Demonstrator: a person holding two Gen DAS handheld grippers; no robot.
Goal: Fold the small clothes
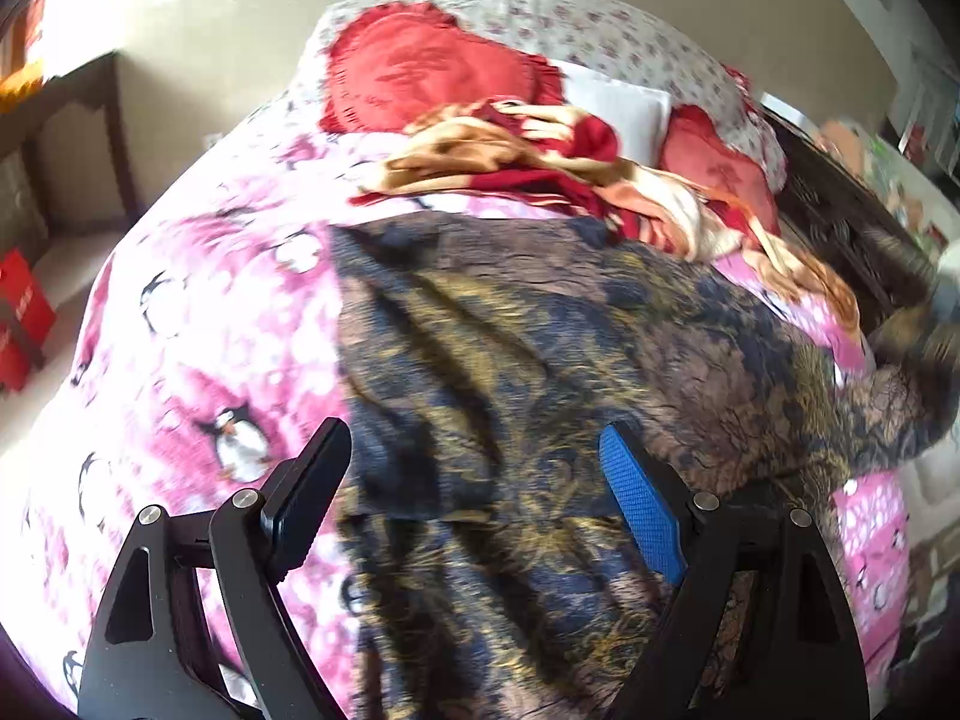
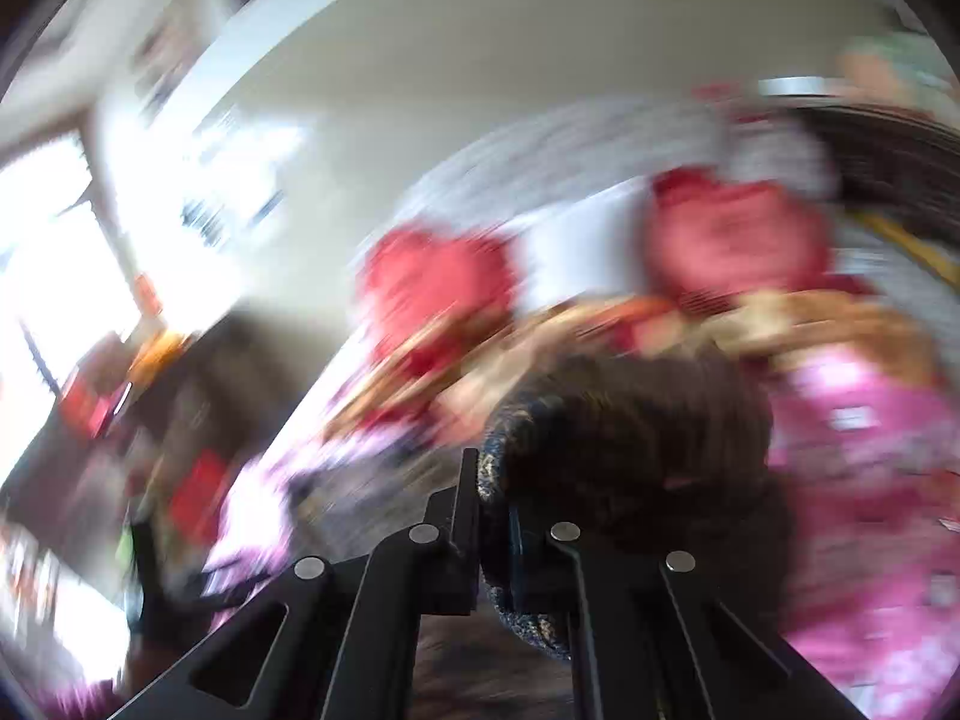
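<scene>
The left gripper (image 1: 474,456) is spread wide with nothing between its matte black fingers; one pad (image 1: 642,510) is blue and finely ribbed. Under it lies the cloth (image 1: 540,360), a thin, soft garment printed in dark navy, brown and gold, crumpled into long diagonal creases and spread across the middle of the bed. The right gripper (image 2: 489,480) is clenched on a bunched fold of the same cloth (image 2: 630,432), which bulges in a dark roll out of the pinched tips; that view is heavily blurred. The cloth rests on a fleecy pink sheet (image 1: 210,312) patterned with penguins. Further back sits a rumpled red and tan blanket (image 1: 540,162), then two fringed red cushions (image 1: 420,72) against floral pillows (image 1: 600,30).
</scene>
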